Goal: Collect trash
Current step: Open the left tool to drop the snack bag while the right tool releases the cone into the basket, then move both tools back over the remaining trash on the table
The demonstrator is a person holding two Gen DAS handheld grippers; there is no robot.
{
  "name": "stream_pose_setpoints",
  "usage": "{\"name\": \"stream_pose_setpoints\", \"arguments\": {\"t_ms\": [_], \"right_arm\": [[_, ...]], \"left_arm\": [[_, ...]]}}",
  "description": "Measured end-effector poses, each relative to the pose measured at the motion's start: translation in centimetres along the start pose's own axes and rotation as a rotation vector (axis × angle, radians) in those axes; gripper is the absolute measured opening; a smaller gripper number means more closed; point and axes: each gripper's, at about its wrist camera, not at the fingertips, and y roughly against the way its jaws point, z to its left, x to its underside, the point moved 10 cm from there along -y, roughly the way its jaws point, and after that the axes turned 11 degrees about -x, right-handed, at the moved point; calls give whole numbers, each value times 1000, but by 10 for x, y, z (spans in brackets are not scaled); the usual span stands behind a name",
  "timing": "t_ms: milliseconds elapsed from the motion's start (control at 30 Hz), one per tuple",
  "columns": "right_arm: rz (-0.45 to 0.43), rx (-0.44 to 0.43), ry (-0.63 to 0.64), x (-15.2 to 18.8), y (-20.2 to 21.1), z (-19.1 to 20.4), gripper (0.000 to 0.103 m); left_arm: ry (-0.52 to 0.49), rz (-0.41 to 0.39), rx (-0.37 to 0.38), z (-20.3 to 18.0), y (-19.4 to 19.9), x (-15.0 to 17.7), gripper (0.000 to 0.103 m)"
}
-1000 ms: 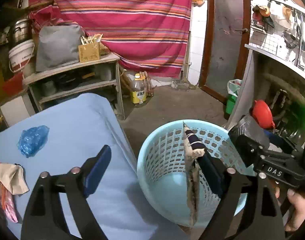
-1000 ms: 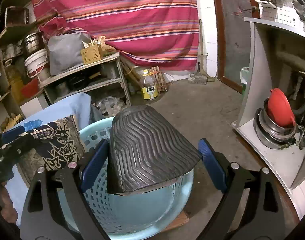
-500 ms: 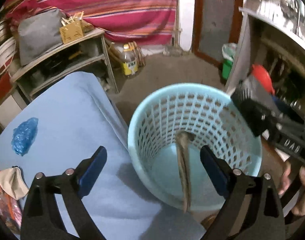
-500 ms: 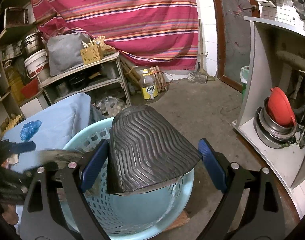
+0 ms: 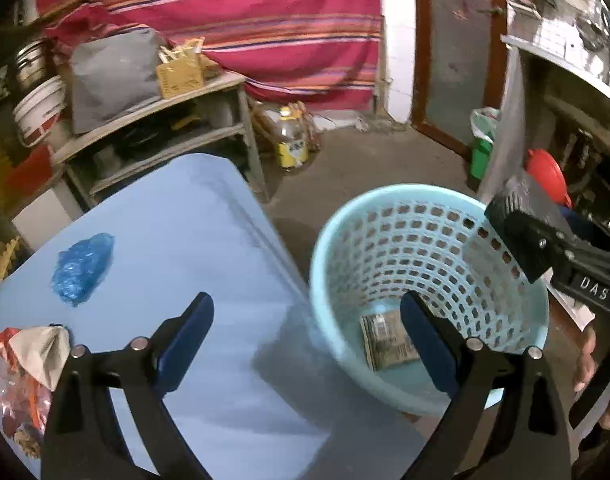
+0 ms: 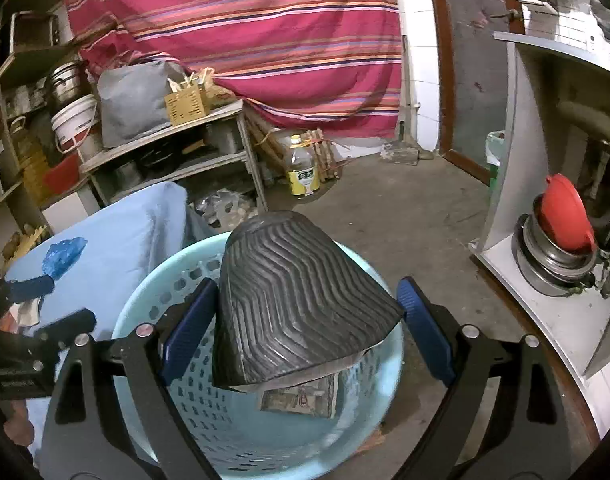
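The blue worktop [image 5: 209,240] fills the lower left of your left view, and the pale blue basket [image 5: 425,248] stands on the floor just beside its edge, at lower right. The largest piece of trash is the black ribbed piece [image 6: 301,300]. Your right tool [image 6: 307,286] is clenched wide across it and holds it over the basket mouth. It looks like stiff, fairly heavy rubber with a grippy grooved face, so it should drop cleanly once you let go. Your left tool [image 5: 305,302] has just been opening and stands released with nothing between its pads, hanging over the gap between worktop and basket. A flat printed packet [image 5: 387,340] already lies on the basket floor. The crumpled blue plastic bag [image 5: 83,268] sits toward the left of the worktop. It looks light, soft and slippery, so pinch it through the bunched middle rather than at a loose edge. The small wrappers [image 5: 21,360] at the far left edge look thin and crackly, so take them at a fold. Only your left view shows those wrappers clearly and the whole basket floor. The right view hides most of the basket behind the black piece, but it alone shows how your pads sit on the piece's sides.
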Motion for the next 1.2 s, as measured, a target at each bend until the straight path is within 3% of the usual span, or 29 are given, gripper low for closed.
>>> {"name": "stream_pose_setpoints", "arguments": {"t_ms": [133, 500, 733, 833, 1067, 1200], "right_arm": [[-3, -3, 24, -1, -3, 14, 98], [-69, -14, 41, -13, 2, 43, 99], [-80, -114, 151, -8, -9, 128, 99], [-89, -186, 162, -6, -14, 169, 99], [-29, -201, 149, 7, -46, 236, 99], [24, -279, 184, 18, -58, 285, 99]], "left_arm": [[36, -10, -23, 17, 5, 2, 93], [141, -85, -65, 68, 37, 6, 93], [221, -187, -275, 161, 66, 27, 96], [256, -205, -312, 200, 74, 47, 95], [308, -141, -396, 301, 77, 99, 99], [373, -102, -471, 361, 82, 129, 99]]}}
